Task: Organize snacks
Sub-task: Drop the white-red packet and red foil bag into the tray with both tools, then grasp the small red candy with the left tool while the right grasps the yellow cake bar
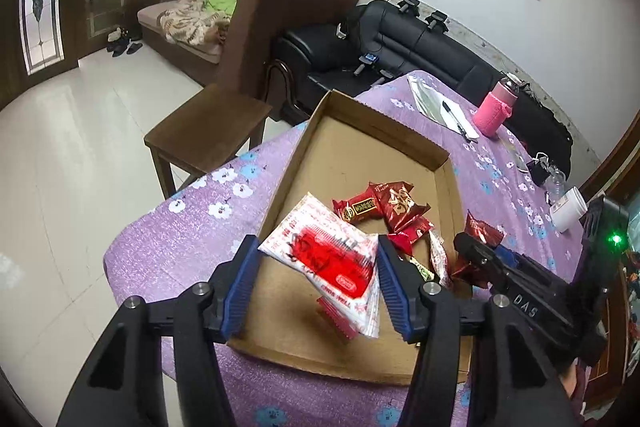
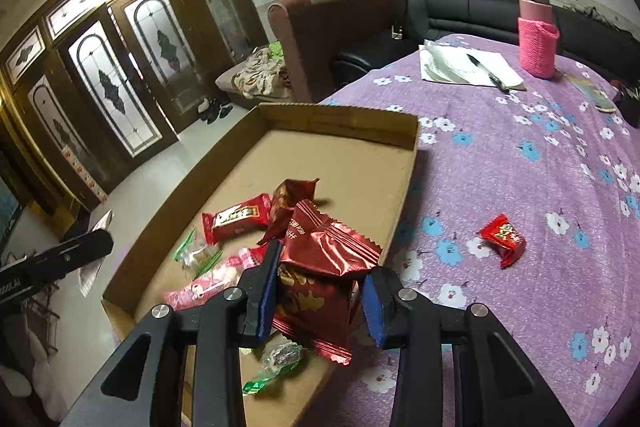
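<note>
A shallow cardboard tray [image 1: 360, 147] lies at the left edge of the purple flowered table and holds several red and pink snack packets [image 2: 236, 217]. My left gripper [image 1: 318, 241] hovers over the tray's near end. A white-and-red packet [image 1: 328, 259] sits blurred between its blue pads, which do not press on it, so the gripper is open. My right gripper [image 2: 320, 267] is shut on dark red foil packets [image 2: 320, 259] above the tray's right rim [image 2: 408, 167]. One small red packet [image 2: 503, 238] lies alone on the tablecloth to the right.
Farther back on the table stand a pink-sleeved bottle [image 2: 538, 39], papers with a pen [image 2: 468, 67] and a white jar [image 1: 568, 211]. A wooden stool [image 1: 208, 123] stands by the table's left edge, with a black sofa [image 1: 400, 39] behind it.
</note>
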Demonstrator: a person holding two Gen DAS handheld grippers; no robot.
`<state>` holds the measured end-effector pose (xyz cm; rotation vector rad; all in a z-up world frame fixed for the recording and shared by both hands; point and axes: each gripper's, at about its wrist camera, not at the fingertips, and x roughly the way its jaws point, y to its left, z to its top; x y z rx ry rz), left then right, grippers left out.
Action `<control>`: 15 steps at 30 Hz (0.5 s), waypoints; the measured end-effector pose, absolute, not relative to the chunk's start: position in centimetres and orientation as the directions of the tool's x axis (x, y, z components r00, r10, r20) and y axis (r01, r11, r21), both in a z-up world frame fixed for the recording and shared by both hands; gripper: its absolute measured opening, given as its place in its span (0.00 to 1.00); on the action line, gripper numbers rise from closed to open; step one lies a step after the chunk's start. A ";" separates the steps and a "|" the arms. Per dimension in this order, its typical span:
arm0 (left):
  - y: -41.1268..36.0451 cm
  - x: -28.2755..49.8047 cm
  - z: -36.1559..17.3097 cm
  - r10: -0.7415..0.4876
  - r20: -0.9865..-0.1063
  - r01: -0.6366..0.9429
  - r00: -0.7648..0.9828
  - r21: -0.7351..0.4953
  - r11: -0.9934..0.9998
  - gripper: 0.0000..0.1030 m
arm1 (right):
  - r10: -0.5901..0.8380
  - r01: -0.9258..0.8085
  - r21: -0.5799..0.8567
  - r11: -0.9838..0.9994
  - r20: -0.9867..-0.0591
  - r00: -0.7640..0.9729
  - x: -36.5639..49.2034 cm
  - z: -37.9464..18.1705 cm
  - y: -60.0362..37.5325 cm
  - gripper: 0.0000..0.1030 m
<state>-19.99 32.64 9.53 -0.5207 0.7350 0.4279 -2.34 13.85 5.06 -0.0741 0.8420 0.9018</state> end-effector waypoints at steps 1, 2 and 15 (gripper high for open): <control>32.7 -20.0 9.6 0.180 -0.721 -0.536 0.669 -0.300 0.789 0.59 | 0.661 -0.721 0.270 0.638 -0.672 0.334 -2.4 5.0 14.0 0.40; 32.8 -20.3 9.7 0.180 -0.718 -0.538 0.673 -0.307 0.785 0.62 | 0.661 -0.725 0.262 0.637 -0.670 0.339 -2.6 5.1 14.1 0.40; 31.1 -23.3 14.0 0.236 -0.638 -0.532 0.733 -0.322 0.783 0.79 | 0.670 -0.714 0.254 0.653 -0.633 0.387 -2.9 6.1 13.2 0.52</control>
